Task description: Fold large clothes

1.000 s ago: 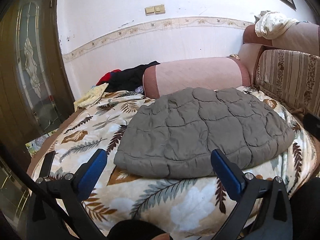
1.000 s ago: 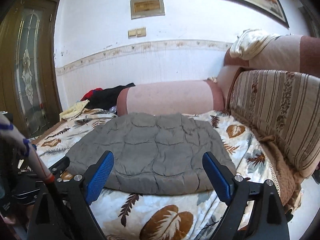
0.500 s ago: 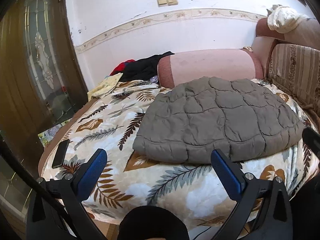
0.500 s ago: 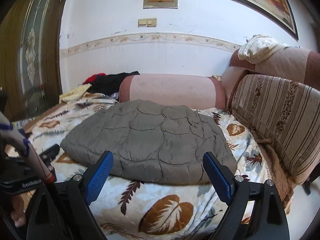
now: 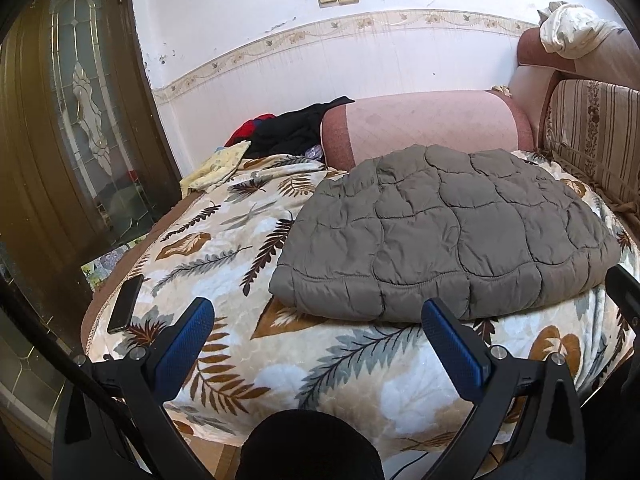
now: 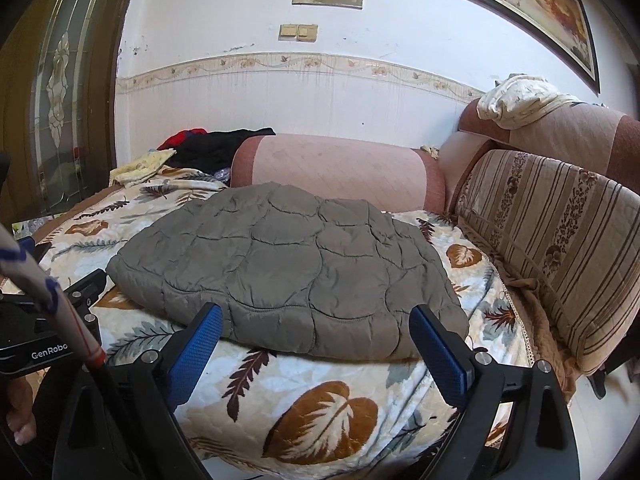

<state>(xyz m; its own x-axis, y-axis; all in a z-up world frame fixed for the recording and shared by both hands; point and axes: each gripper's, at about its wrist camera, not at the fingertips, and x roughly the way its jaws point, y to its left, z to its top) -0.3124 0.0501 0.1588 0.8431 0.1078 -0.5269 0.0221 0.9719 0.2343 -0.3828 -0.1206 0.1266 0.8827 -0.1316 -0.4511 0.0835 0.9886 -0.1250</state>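
The grey quilted jacket [image 5: 444,232] lies folded into a thick, rounded bundle with more than one layer at its near edge. Its surface shows curved stitched panels and soft wrinkles. It rests on the leaf-patterned blanket [image 5: 224,248] that covers the sofa seat, closer to the striped backrest [image 6: 560,248] than to the door side. Its far edge is just beside the pink bolster cushion [image 5: 424,124], but I cannot tell if they touch.

The left gripper [image 5: 316,320] hangs in front of the near edge of the seat, with its blue pads wide apart and nothing between them. The right gripper [image 6: 316,328] is also released and empty; its pads frame the near edge of the jacket in the right wrist view, without touching it.

A black phone [image 5: 125,304] lies on the blanket near the left corner, well apart from the jacket. Behind the blanket there is a pile of black and red clothes [image 5: 288,130] and a yellow cloth [image 5: 218,164]. A white cloth [image 6: 516,100] sits on top of the backrest. A wooden door with glass [image 5: 80,128] stands at the left. Nothing lies between the grippers and the jacket.
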